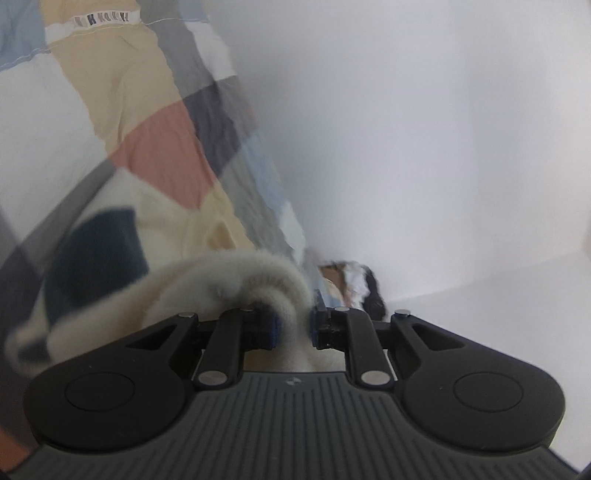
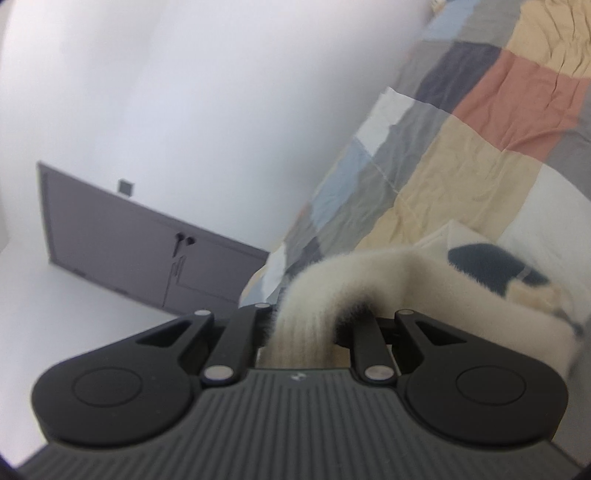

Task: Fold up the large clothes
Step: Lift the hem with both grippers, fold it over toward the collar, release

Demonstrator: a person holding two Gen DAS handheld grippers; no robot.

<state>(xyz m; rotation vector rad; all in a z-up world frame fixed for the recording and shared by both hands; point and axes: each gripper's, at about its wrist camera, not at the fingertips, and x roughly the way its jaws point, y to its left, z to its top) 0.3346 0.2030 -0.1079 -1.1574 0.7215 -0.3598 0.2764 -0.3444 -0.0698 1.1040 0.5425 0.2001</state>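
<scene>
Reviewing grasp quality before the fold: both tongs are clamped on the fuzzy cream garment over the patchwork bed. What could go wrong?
1. The left tongs pinch only a thin bunched edge of the cream garment; it may slip out.
2. The right tongs grip a similar narrow strip, so the fold may skew.
3. The garment could drag on the patchwork quilt.

You will find no legible wording in either view. A white label strip [image 1: 101, 18] sewn onto the patchwork quilt [image 1: 122, 74] carries a row of small dark and pink characters, too blurred to read. A tiny pale emblem [image 2: 296, 376] marks the ribbed gripper body in each view, unreadable as well.
</scene>
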